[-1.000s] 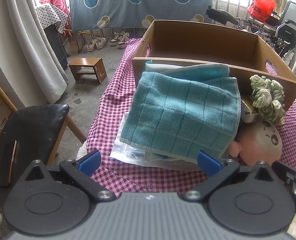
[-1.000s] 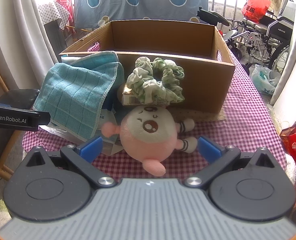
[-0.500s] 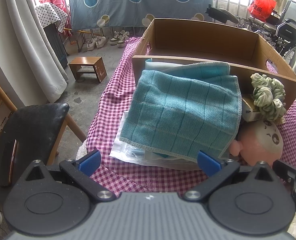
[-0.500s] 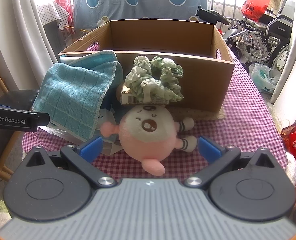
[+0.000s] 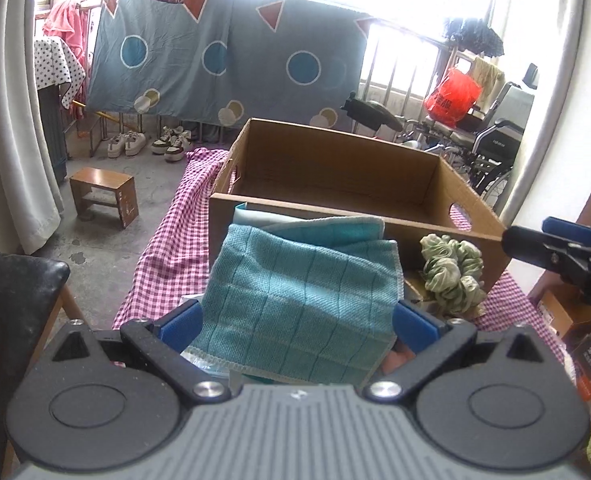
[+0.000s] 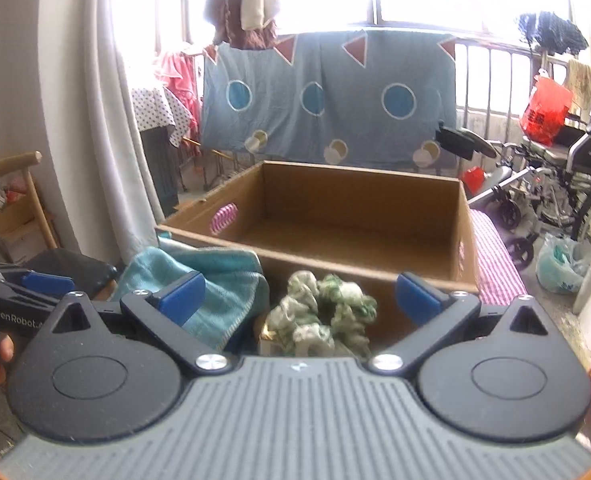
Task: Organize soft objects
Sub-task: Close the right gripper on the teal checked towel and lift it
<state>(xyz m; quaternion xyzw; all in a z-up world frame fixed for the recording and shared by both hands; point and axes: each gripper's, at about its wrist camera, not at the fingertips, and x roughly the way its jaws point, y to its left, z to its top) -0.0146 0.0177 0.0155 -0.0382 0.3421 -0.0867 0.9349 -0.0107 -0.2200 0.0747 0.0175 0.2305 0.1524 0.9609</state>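
Left gripper [image 5: 297, 322]: jaws spread wide, straddling the teal towel [image 5: 303, 300], gripping nothing. Right gripper [image 6: 297, 298]: jaws wide apart, empty, green scrunchie [image 6: 323, 312] at 12 o'clock.

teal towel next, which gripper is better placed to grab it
Probably the left. The left gripper is open with the teal towel lying between its fingers. The right gripper is open too, but faces the green scrunchie, with the towel off to its left.
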